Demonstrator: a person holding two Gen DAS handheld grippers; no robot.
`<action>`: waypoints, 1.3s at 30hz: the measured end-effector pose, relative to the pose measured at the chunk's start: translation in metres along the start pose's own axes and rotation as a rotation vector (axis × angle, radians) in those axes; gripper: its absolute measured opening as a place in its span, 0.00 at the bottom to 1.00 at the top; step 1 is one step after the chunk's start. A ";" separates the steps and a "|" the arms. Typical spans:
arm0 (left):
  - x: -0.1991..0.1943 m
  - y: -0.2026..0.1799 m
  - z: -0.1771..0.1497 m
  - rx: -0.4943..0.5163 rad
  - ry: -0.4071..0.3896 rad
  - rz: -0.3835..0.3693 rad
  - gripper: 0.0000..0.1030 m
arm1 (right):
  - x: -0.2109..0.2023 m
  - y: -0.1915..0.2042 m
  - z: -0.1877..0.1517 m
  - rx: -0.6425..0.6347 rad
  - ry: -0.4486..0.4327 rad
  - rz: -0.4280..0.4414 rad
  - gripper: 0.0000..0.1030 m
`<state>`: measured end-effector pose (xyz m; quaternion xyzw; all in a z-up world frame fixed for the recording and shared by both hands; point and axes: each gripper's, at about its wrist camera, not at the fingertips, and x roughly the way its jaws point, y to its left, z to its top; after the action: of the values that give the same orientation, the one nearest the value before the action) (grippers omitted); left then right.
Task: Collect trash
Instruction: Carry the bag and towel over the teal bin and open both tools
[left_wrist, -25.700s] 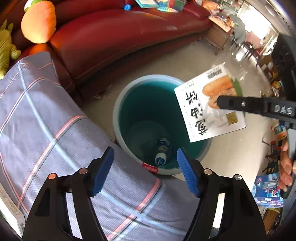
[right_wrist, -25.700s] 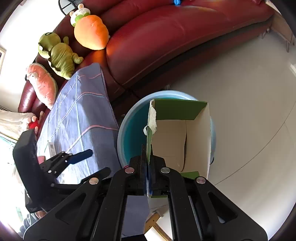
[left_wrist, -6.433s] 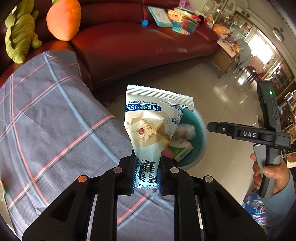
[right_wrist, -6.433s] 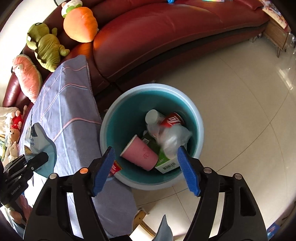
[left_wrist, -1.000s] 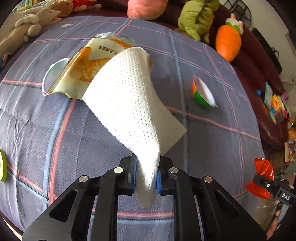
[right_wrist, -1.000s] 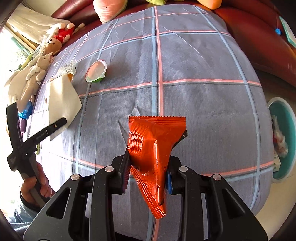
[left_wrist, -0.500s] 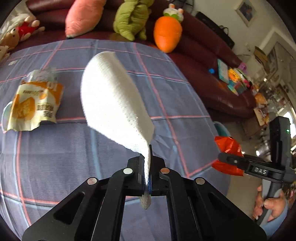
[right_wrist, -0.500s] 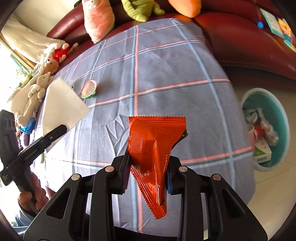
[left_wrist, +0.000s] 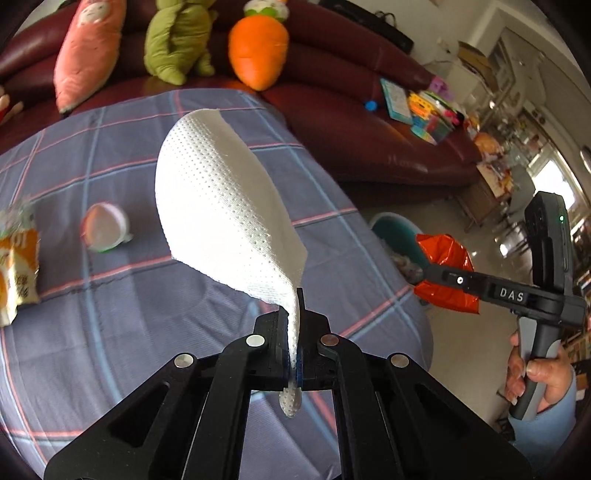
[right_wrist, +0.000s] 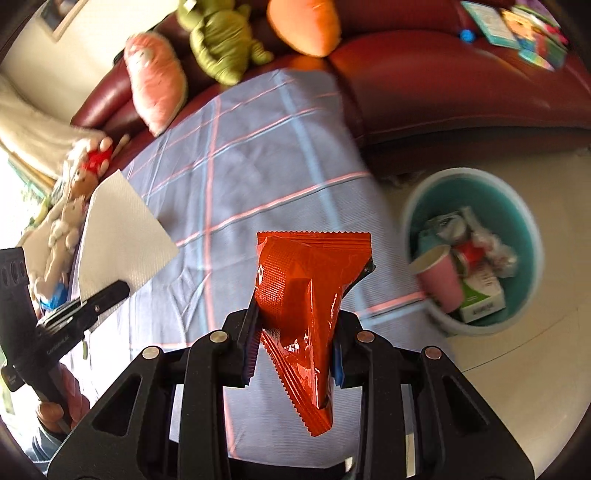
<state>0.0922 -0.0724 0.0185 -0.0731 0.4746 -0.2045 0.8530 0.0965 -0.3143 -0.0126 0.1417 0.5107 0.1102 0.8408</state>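
My left gripper is shut on a white paper towel and holds it above the checked tablecloth. My right gripper is shut on a red snack wrapper, held over the table's edge. The wrapper also shows in the left wrist view. The teal trash bin stands on the floor right of the table, with a pink cup, a green-white box and other trash inside. The bin shows partly in the left wrist view. An orange snack bag and a small round lid lie on the table.
A dark red sofa runs behind the table with plush toys: an orange carrot, a green one and a pink one. Books and toys lie on the sofa seat. Pale tiled floor surrounds the bin.
Both grippers have swung right toward the bin with their loads. The bin now looms larger in the right wrist view, and the snack bag has slid to the left edge of the left view.
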 end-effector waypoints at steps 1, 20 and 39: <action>0.006 -0.009 0.004 0.015 0.006 -0.005 0.02 | -0.003 -0.008 0.002 0.013 -0.010 -0.002 0.28; 0.169 -0.182 0.056 0.265 0.221 -0.130 0.02 | -0.044 -0.185 0.009 0.288 -0.091 -0.087 0.28; 0.271 -0.240 0.048 0.307 0.377 -0.185 0.18 | -0.061 -0.233 0.011 0.367 -0.091 -0.153 0.29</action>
<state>0.1917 -0.4069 -0.0901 0.0537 0.5798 -0.3611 0.7284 0.0883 -0.5537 -0.0390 0.2580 0.4930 -0.0554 0.8291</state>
